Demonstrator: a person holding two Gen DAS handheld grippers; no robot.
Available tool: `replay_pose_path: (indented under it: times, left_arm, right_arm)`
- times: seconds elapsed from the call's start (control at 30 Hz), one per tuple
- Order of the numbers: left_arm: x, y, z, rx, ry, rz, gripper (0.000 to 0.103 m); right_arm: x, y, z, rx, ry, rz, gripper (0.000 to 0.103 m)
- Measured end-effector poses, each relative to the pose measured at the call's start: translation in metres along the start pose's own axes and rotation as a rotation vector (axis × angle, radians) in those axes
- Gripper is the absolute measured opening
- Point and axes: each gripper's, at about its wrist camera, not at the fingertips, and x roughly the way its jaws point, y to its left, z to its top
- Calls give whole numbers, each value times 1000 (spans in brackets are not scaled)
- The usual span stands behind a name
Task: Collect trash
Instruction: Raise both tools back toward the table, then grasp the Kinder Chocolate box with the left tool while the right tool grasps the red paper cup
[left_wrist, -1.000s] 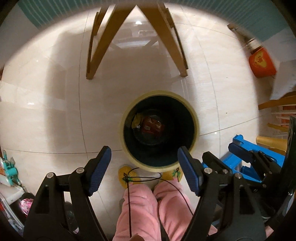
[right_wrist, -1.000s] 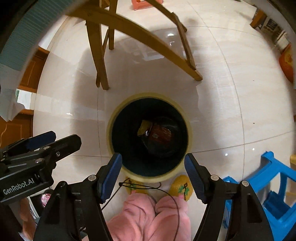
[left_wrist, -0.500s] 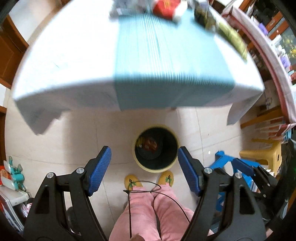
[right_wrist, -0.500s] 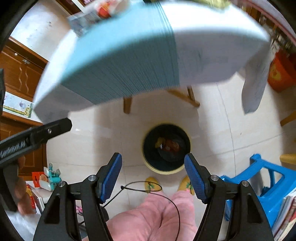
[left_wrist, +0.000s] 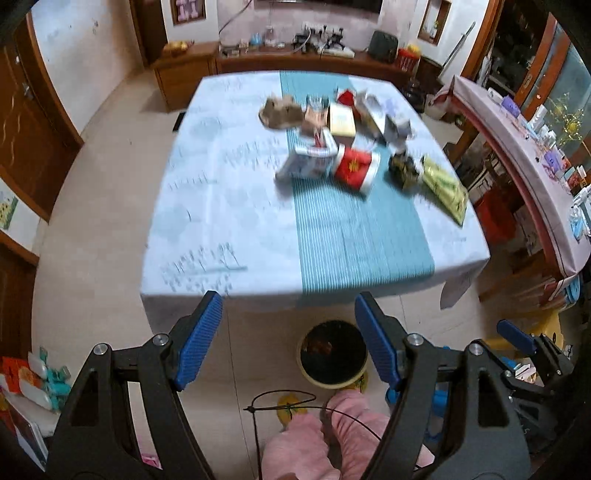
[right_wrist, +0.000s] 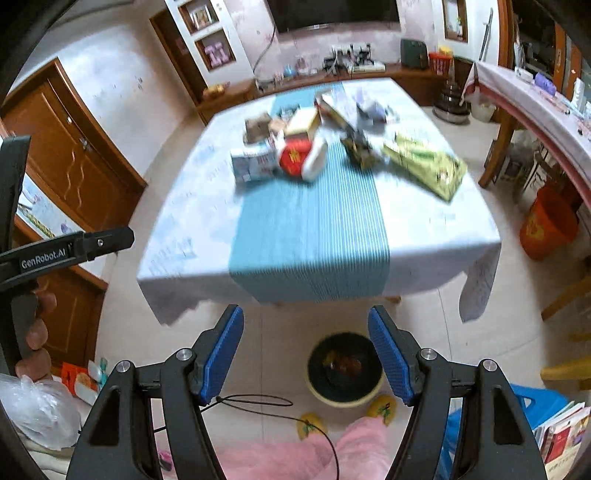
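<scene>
A round bin (left_wrist: 333, 357) (right_wrist: 343, 371) with a yellow rim stands on the floor below the table's near edge, red and yellow trash inside it. On the table (left_wrist: 229, 221) (right_wrist: 424, 236) lies a blurred heap of trash: a red-and-white can (left_wrist: 355, 168) (right_wrist: 301, 159), a white-blue carton (left_wrist: 307, 162) (right_wrist: 254, 164), a green flat packet (left_wrist: 445, 188) (right_wrist: 424, 166), brown crumpled paper (left_wrist: 279, 110) and small boxes. My left gripper (left_wrist: 288, 341) and right gripper (right_wrist: 306, 352) are both open and empty, held high and well short of the table.
A person's pink trouser legs (left_wrist: 314, 435) and yellow slippers (right_wrist: 382, 406) are right behind the bin. A blue stool (right_wrist: 532, 406) stands right of it, an orange bucket (right_wrist: 546, 225) by the table's right side. A long side table (left_wrist: 524, 162) runs along the right; wooden cabinets line the left.
Both grippers rose from just above the bin and tilted up, so the tabletop and its trash now fill the views and the bin looks small below. Jaws stayed open.
</scene>
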Motion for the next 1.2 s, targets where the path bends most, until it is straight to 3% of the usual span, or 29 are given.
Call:
replay_pose_path:
  times: [0.27, 0.6, 0.87, 1.2]
  left_arm:
    - [-36, 8, 21, 19, -59, 1, 72]
    - [-21, 12, 46, 24, -52, 18, 72]
    - [34, -7, 86, 112, -1, 36, 72]
    - [143, -35, 164, 178, 72, 79, 72]
  right_arm:
    - [-32, 37, 33, -62, -83, 22, 71]
    - [-7, 63, 84, -160, -86, 61, 71]
    - [54, 43, 147, -229, -30, 55, 71]
    - [160, 9, 245, -381, 71, 74, 71]
